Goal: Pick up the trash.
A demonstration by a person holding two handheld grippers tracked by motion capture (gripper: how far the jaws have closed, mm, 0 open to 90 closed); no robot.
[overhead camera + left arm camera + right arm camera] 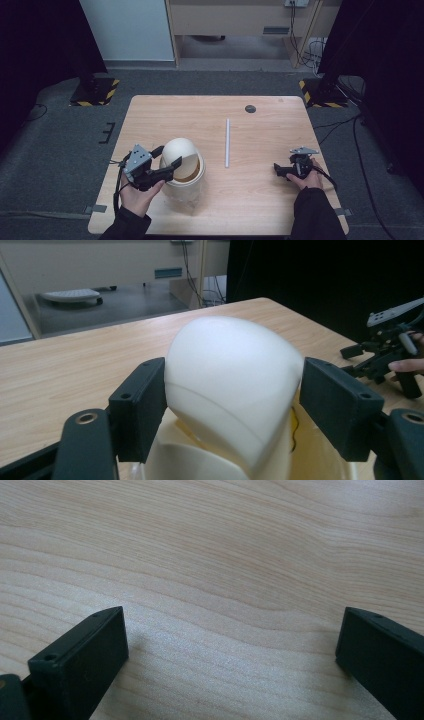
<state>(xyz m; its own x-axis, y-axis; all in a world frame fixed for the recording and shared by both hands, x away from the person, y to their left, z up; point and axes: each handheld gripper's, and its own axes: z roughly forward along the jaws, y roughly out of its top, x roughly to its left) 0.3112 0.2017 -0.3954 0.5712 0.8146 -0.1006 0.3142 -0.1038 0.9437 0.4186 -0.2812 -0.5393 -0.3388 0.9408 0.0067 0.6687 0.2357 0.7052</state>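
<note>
My left gripper [167, 161] stands at the near left part of the table [260, 200], with its jaws on both sides of the white dome lid [179, 150] of a cream bin [186, 187]. In the left gripper view the two pads [140, 407] sit against the sides of the lid [230, 385], so I judge it is closed on the lid, but I cannot say how firm the hold is. The lid is tilted, and under it I see the brownish inside of the bin.

The first risk is the shape. The lid is smooth and rounded, and the pads touch it low on a curved surface. If I squeeze too lightly, or pull at an angle, the lid can slide out of the jaws and fall back.

The second risk is the bin itself. It looks light and tall. If the lid is a swinging one fixed to the body, a pull upward can lift or tip the whole bin, and nothing holds its base.

My right gripper [286, 170] rests near the right edge, wide open and empty, with only bare wood between its jaws in the right gripper view. It is well apart from the bin, so it cannot steady it now. A thin white rod [227, 142] lies between the two grippers; a falling bin may knock it.
</note>
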